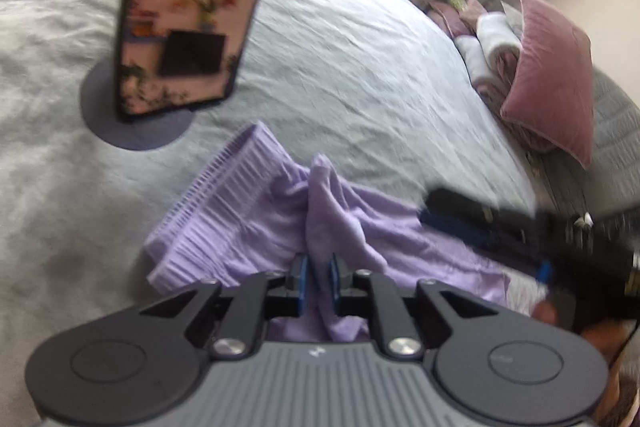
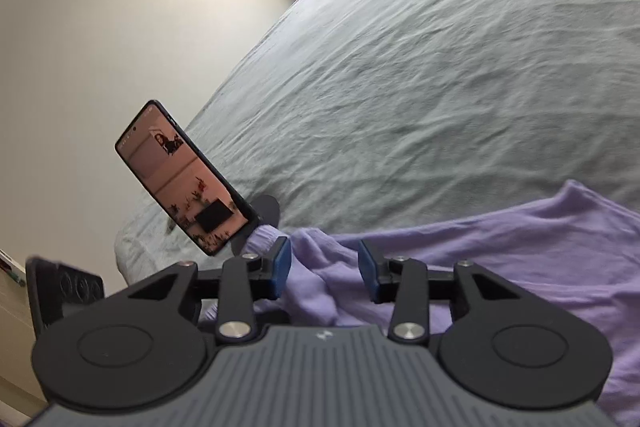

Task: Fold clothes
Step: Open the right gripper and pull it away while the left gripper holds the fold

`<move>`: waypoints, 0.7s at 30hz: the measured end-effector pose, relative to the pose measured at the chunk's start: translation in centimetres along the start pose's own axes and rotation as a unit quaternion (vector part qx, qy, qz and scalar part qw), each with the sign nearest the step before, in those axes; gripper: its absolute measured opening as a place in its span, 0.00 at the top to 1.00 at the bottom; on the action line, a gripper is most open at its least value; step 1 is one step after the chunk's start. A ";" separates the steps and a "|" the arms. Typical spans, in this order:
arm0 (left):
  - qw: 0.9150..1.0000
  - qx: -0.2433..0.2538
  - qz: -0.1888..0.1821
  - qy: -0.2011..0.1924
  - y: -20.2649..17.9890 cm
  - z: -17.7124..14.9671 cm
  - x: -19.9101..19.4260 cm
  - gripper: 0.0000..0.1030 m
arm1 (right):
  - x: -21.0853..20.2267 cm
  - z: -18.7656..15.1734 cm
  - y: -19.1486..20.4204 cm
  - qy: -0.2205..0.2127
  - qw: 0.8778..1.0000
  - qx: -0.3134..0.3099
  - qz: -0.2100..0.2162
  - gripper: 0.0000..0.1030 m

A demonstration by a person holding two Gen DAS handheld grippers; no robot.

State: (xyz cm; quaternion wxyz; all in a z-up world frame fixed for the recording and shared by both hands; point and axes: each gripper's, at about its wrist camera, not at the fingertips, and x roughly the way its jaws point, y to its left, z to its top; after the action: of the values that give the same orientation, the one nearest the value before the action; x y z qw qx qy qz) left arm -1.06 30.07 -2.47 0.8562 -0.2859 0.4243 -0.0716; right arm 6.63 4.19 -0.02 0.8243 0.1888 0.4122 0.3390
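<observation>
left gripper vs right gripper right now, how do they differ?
Left gripper: jaws nearly together, pinching a raised fold of the purple garment. Right gripper: jaws wide apart, cloth bunched between them but not clamped. Shared: both have blue pads and work the same garment on the bed.

No readable text anywhere

The only mark is a small pale logo (image 2: 322, 335) on the ribbed grey body of the right gripper (image 2: 324, 271), with its twin (image 1: 315, 352) on the left gripper (image 1: 318, 277); it is a symbol, too small to read as letters. The phone (image 2: 186, 177) standing near the bed's edge shows a picture of a room on its screen, with no legible words or numbers; in the left wrist view it is blurred.
</observation>
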 end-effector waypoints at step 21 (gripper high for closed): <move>0.998 -0.055 -0.005 -0.024 1.4 0.6 -0.5 0.54 | 2.8 -7.7 6.7 0.035 0.987 -0.127 0.090 0.65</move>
State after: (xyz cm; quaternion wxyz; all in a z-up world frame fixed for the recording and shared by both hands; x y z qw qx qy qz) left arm -1.06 31.63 -2.63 0.8489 -0.3360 0.4054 -0.0455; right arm -1.10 11.07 -2.13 0.7927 0.1071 0.3760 0.4677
